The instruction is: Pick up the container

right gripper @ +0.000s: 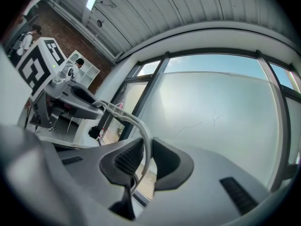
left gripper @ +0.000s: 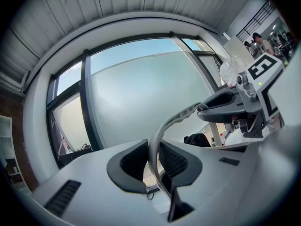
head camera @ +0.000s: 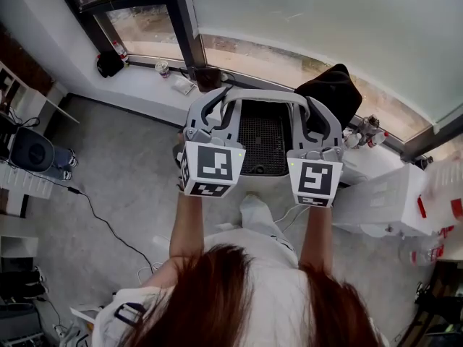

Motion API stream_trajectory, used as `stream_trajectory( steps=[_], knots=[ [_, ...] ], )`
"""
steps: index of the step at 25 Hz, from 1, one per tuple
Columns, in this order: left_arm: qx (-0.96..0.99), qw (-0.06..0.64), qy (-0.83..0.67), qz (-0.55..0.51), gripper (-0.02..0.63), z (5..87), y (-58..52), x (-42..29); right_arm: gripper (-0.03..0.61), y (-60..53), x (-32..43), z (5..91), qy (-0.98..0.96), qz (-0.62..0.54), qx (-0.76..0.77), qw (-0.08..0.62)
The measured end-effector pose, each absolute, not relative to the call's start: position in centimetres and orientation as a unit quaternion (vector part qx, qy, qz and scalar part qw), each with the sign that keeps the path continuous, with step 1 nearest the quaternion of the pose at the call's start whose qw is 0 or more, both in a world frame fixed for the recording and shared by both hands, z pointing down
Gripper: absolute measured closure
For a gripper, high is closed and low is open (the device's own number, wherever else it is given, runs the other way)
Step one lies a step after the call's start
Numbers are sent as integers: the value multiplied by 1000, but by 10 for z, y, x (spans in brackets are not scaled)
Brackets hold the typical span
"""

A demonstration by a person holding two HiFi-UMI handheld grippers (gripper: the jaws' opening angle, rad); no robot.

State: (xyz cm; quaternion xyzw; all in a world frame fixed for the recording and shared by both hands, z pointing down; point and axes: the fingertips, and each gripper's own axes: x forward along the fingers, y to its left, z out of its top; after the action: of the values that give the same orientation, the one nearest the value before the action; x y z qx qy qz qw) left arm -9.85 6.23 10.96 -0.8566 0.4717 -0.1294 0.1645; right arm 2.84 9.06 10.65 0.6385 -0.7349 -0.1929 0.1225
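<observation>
Roughly level, both grippers (head camera: 214, 107) (head camera: 319, 116) clamp container (head camera: 266, 95).

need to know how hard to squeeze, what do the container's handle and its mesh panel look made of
Handle: likely moulded plastic, white, smooth, with ribbed cut-outs along the curve. Mesh panel: dark fine grid, matte; plastic or coated wire, cannot tell.

— Where do the arms sit?
— The left forearm (head camera: 189, 226) and right forearm (head camera: 317, 231) run side by side, both stretched toward twelve o'clock.
— And the claws?
— They are held level. The left claw (head camera: 210, 111) is at about eleven o'clock and the right claw (head camera: 319, 118) at one. Each has its ribbed pads pinched tight on the thin white rim of the container (head camera: 264, 95).
</observation>
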Motion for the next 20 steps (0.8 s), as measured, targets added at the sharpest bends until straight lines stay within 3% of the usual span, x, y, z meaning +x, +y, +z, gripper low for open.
stream_trajectory(
  steps=[20],
  knots=[
    [-858, 166, 472, -117, 534, 102, 110, -98, 508, 139, 28, 94, -726, -225, 637, 125]
  ],
)
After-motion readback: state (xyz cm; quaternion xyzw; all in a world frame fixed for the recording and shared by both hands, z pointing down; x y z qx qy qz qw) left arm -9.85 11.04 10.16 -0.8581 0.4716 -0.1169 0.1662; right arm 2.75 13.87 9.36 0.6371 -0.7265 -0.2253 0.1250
